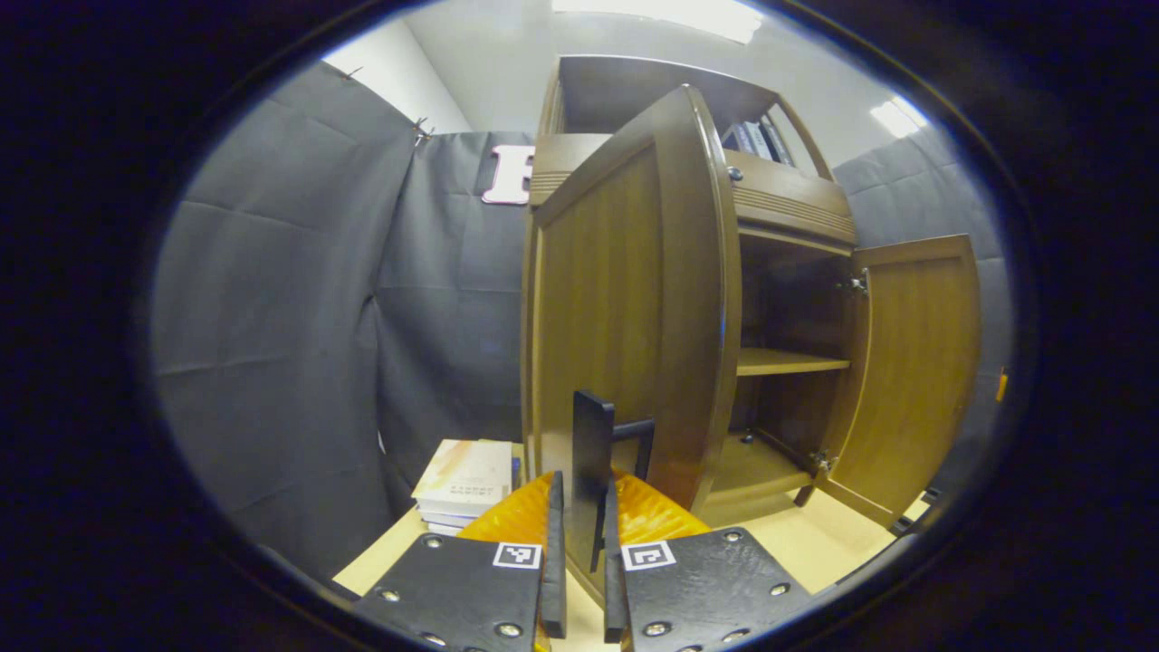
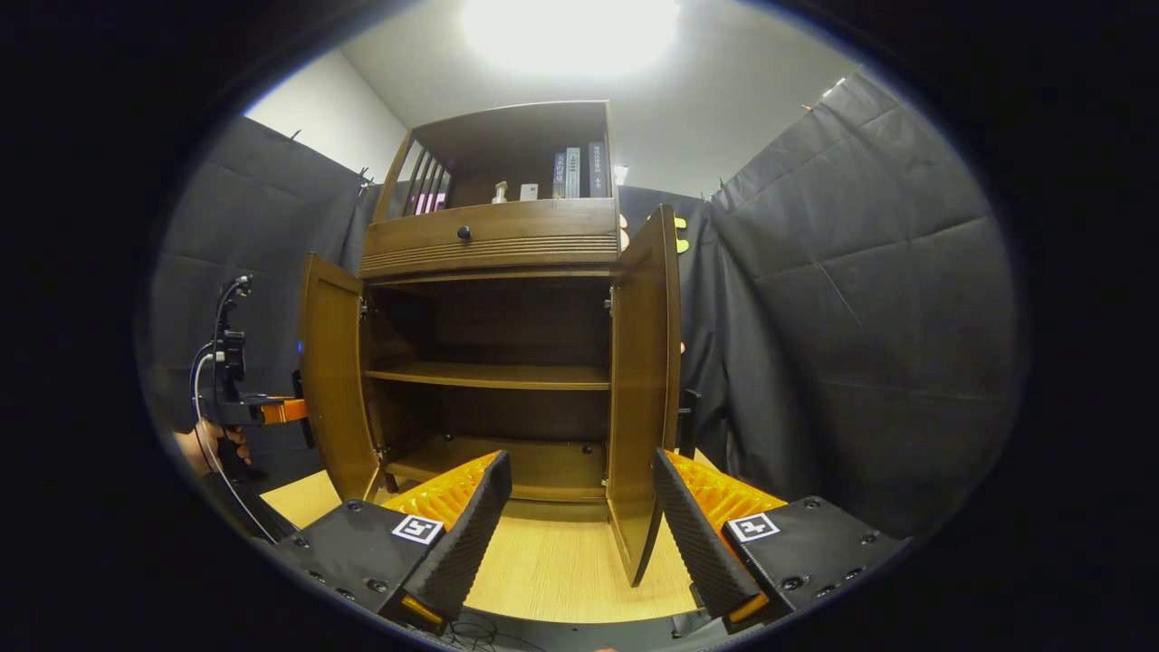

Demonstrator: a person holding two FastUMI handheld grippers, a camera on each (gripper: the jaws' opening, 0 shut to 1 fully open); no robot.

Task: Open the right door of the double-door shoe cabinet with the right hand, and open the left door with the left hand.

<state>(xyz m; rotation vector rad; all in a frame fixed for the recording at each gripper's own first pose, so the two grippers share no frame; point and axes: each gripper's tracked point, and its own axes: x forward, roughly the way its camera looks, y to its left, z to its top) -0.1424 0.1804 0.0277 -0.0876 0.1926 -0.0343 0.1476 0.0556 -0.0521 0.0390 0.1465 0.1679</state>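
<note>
Gripping left door's handle (image 1: 593,453) w/ left gripper (image 1: 579,561) fingers clamped; right gripper (image 2: 579,534) fingers apart, both doors open.

A stack of flat books with pale covers (image 1: 464,484) lies at the lower left of centre in the left gripper view, on the light wooden floor board (image 1: 819,543). In the right gripper view, a few upright books with grey spines (image 2: 577,172) stand at upper centre of the frame, with a small pale bottle (image 2: 500,192) and a small white box (image 2: 529,191) just to their left. A bright ceiling light (image 2: 570,27) glares at the top edge.
</note>
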